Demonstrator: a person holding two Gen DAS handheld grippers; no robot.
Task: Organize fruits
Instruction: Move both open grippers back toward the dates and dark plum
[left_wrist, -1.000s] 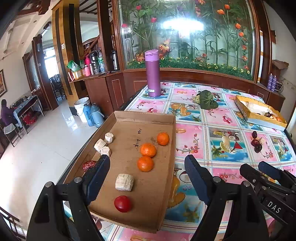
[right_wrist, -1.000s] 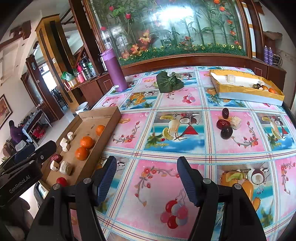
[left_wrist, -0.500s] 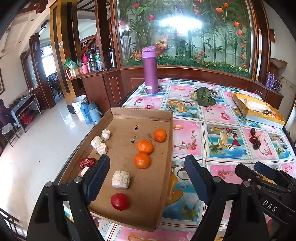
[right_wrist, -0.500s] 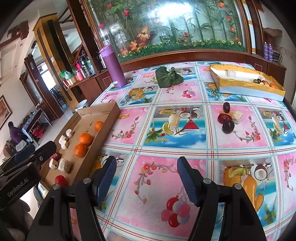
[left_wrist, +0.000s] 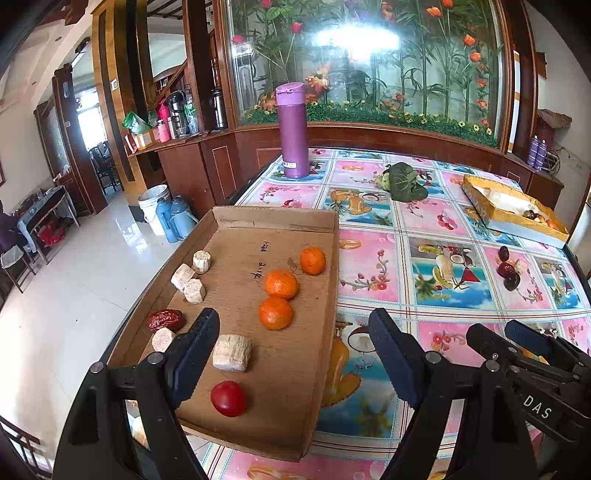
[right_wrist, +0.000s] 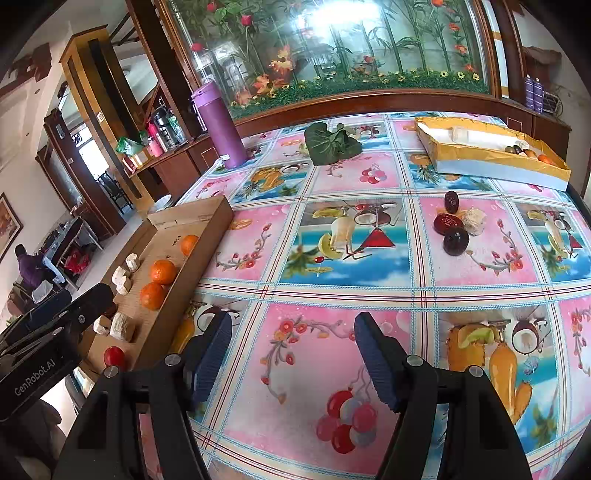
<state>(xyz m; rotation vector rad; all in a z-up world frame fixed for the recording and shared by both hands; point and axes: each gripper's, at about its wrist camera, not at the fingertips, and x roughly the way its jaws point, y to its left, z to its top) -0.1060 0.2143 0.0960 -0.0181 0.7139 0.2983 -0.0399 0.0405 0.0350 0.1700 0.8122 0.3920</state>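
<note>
Behind left hand-held gripper, beige chunk half-hidden.

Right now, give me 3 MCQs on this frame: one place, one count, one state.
1. Where is the purple flask?
A. in the cardboard tray
B. upright at the table's far edge
C. in the yellow box

2. How many oranges lie in the cardboard tray?
A. one
B. three
C. five

3. How are the left gripper and right gripper?
A. both open, empty
B. both shut on fruit
C. left shut on an orange

Key: 1 B, it stands on the cloth, beyond the tray. 2 B, three in a row along the tray's right side. 3 A, the jaws stand apart, nothing between them.
</note>
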